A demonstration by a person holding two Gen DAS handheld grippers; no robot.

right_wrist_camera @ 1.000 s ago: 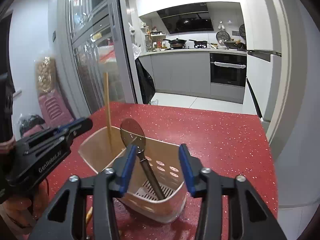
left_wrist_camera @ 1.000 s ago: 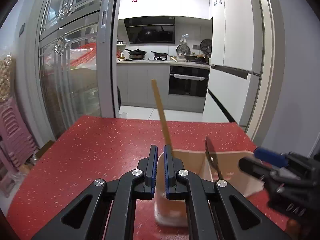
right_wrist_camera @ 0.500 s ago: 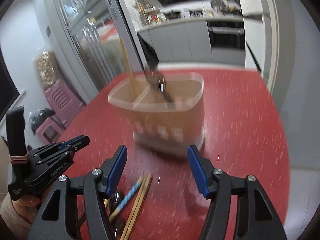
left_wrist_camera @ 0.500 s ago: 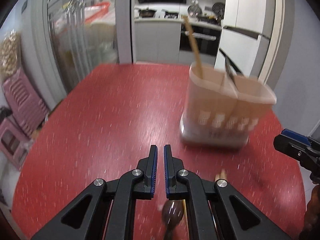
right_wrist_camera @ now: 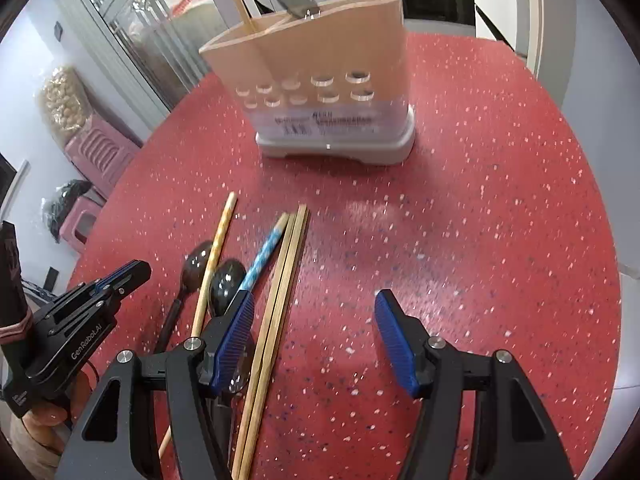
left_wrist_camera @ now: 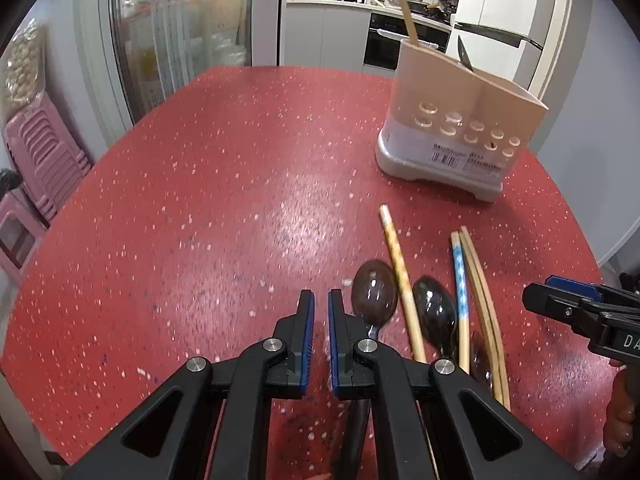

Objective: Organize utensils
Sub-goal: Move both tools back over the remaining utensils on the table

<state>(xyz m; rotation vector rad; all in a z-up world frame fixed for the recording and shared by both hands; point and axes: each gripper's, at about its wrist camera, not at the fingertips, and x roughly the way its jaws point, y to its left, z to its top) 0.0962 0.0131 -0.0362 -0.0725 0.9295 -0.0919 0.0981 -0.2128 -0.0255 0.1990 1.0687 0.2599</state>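
A beige utensil holder [left_wrist_camera: 460, 120] [right_wrist_camera: 320, 80] stands on the red table with one chopstick [left_wrist_camera: 404, 12] and a dark spoon [right_wrist_camera: 296, 0] upright in it. Loose in front of it lie two dark spoons [left_wrist_camera: 374, 288] [left_wrist_camera: 434, 312], a yellow-patterned chopstick [left_wrist_camera: 398, 272], a blue-patterned chopstick [right_wrist_camera: 266, 248] and a plain wooden pair [right_wrist_camera: 286, 272]. My left gripper [left_wrist_camera: 321, 300] is shut and empty, just left of the nearer spoon's bowl. My right gripper [right_wrist_camera: 316, 300] is open, its left finger over the spoons, the wooden pair just inside that finger.
The red speckled table [left_wrist_camera: 200, 200] ends in a rounded edge on each side. Pink plastic stools [left_wrist_camera: 44, 152] and a glass-door cabinet [left_wrist_camera: 180, 32] stand left of the table. A kitchen counter lies beyond the holder.
Both grippers have drawn back from the holder and tipped down over the loose utensils. The right jaws have widened. The left stays shut.
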